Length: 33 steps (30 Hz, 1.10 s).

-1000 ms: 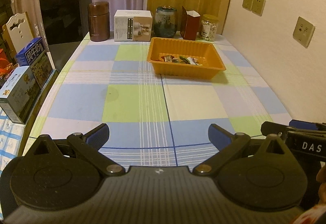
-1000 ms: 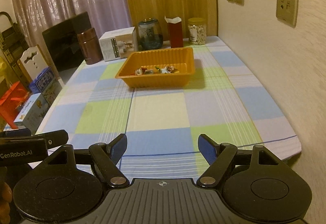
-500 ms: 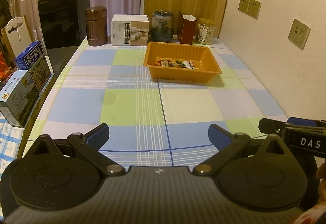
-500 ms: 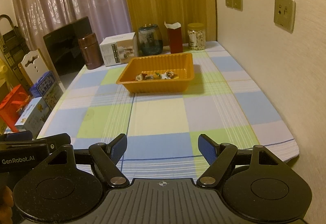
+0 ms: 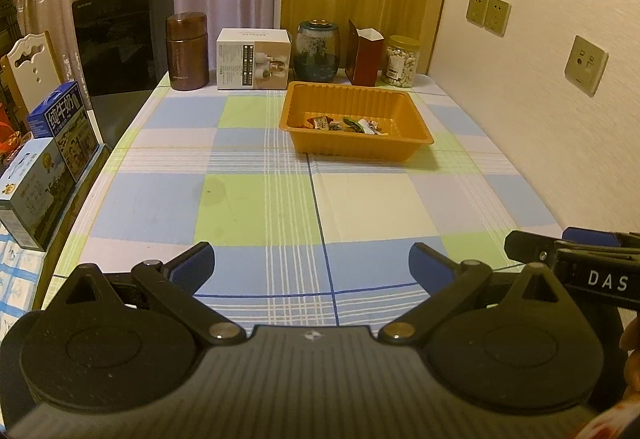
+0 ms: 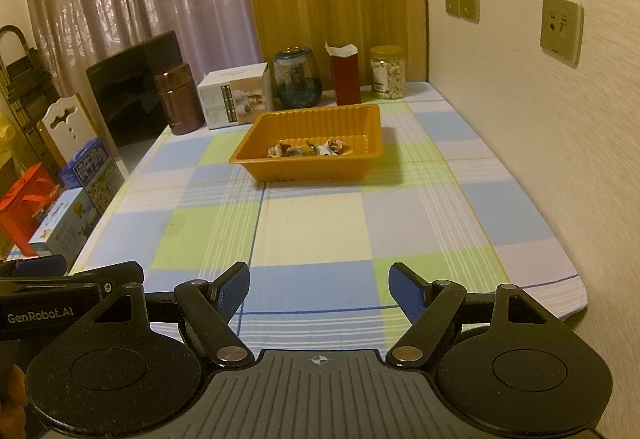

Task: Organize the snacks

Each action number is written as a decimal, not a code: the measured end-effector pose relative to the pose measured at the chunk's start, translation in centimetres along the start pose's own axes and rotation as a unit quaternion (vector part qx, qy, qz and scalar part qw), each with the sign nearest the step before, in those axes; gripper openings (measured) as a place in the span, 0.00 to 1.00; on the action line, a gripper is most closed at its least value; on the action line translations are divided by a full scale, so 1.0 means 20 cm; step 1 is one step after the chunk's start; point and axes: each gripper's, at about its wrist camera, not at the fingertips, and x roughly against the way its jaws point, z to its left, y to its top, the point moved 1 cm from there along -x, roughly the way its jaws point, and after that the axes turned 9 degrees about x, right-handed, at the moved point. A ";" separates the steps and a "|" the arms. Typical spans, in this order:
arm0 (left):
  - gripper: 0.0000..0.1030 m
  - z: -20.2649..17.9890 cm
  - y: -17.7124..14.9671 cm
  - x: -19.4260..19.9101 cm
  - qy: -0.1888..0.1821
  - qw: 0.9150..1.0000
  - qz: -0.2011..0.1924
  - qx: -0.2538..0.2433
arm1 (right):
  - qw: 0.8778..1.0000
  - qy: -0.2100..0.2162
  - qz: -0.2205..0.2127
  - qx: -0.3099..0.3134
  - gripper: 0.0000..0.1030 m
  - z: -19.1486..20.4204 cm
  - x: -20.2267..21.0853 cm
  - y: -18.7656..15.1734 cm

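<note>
An orange plastic tray [image 5: 404,151] stands on the checked tablecloth toward the far side, with several wrapped snacks [image 5: 344,124] lying in it. It also shows in the right wrist view [image 6: 256,163], snacks [image 6: 312,150] inside. My left gripper [image 5: 311,266] is open and empty, held above the table's near edge, well short of the tray. My right gripper [image 6: 319,289] is open and empty too, beside the left one, whose body shows at the left edge [image 6: 48,293].
At the table's far edge stand a brown canister [image 5: 187,51], a white box [image 5: 253,58], a glass jar [image 5: 318,50], a red carton [image 5: 363,53] and a nut jar [image 5: 400,60]. Cartons [image 5: 44,163] sit left of the table. A wall with sockets runs along the right.
Both grippers have drawn back and risen a little from the tray, which now looks farther away. Both stay open and empty.
</note>
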 end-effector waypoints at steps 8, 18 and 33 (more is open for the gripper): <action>1.00 0.00 0.00 0.00 0.000 1.000 -0.001 0.000 | 1.000 0.000 0.000 0.000 0.74 0.00 0.00 0.00; 1.00 -0.01 0.00 -0.01 0.000 1.000 -0.001 0.000 | 1.000 0.000 0.000 0.000 0.74 0.00 0.00 0.00; 1.00 0.00 0.01 -0.01 -0.001 1.000 -0.002 -0.002 | 1.000 0.000 0.000 0.000 0.74 0.00 0.00 0.00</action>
